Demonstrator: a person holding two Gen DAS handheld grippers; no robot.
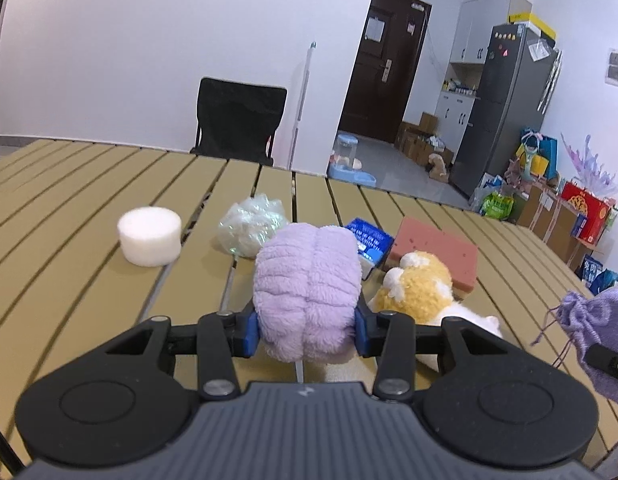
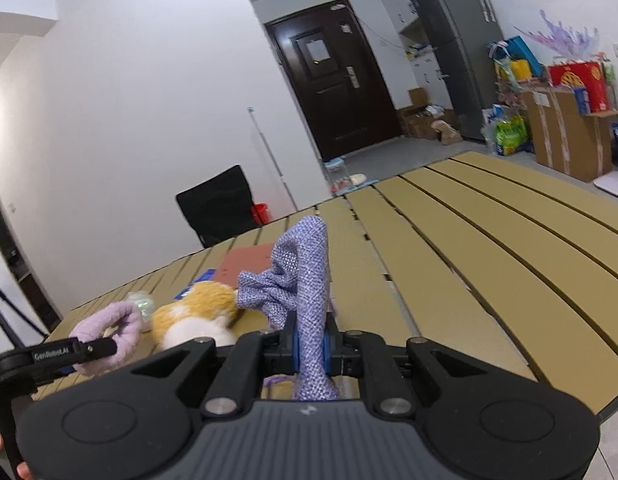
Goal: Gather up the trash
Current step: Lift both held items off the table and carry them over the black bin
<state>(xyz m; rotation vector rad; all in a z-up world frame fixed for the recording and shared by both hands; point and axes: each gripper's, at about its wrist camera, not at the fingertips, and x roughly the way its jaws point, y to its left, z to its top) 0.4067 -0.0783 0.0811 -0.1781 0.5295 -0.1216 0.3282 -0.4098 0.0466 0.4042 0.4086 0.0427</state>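
A fluffy lilac scrunchie (image 1: 307, 292) sits pinched between the blue pads of the left claw (image 1: 307, 330), lifted above the slatted desk (image 1: 69, 208). The right claw (image 2: 311, 350) is pressed tight on a purple woven pouch (image 2: 305, 276). Just beyond the left claw lie a yellow plush toy (image 1: 419, 284), a crumpled plastic wad (image 1: 251, 224) and a white foam puck (image 1: 149, 235).

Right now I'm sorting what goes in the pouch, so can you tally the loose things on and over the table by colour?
Purple: 2, the fuzzy purple item in the left gripper and the purple pouch in the right gripper
White: 1, foam puck
Clear: 1, crumpled plastic
Blue: 1, packet
Pink: 1, sponge
Orange-white: 1, plush toy
Total: 7
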